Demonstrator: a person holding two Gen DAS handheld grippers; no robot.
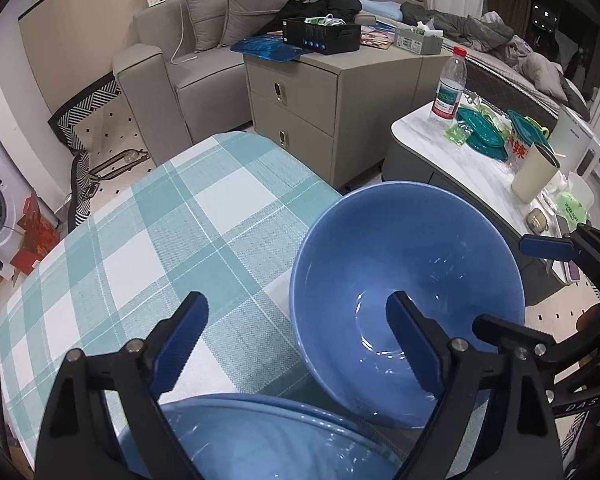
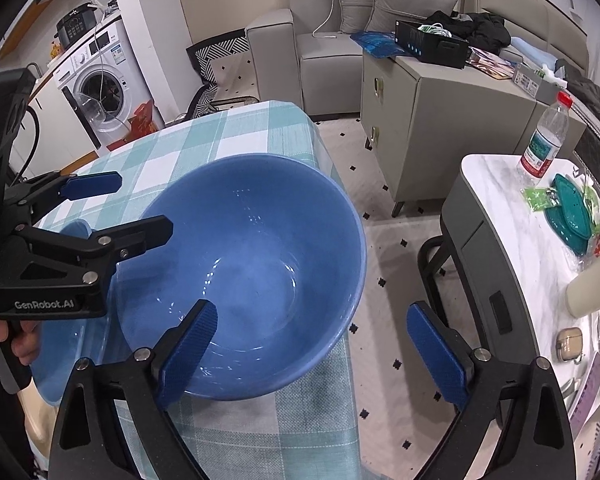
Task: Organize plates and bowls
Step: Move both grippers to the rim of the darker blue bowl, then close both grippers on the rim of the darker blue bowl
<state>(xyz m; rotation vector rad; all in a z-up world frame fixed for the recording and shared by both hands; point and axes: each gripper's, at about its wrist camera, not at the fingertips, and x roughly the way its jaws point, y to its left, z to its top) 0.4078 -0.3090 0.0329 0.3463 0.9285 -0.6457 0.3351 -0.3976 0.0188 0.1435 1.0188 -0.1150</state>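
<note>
Tablecloth (image 1: 148,216) in teal check covers the table. Blue bowl (image 2: 252,264) sits at its right edge, blue plate (image 1: 252,436) just beside it. Left gripper (image 1: 296,344) and right gripper (image 2: 312,352) both hang spread, gripping nothing.

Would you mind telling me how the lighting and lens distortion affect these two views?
Left wrist view: heavy fisheye bending, dark vignette corners, white glints inside the deep blue ceramic bowl. Right wrist view: same barrel distortion curving the teal checked tablecloth, soft indoor light, small highlights on that bowl; both reasonably sharp.
</note>
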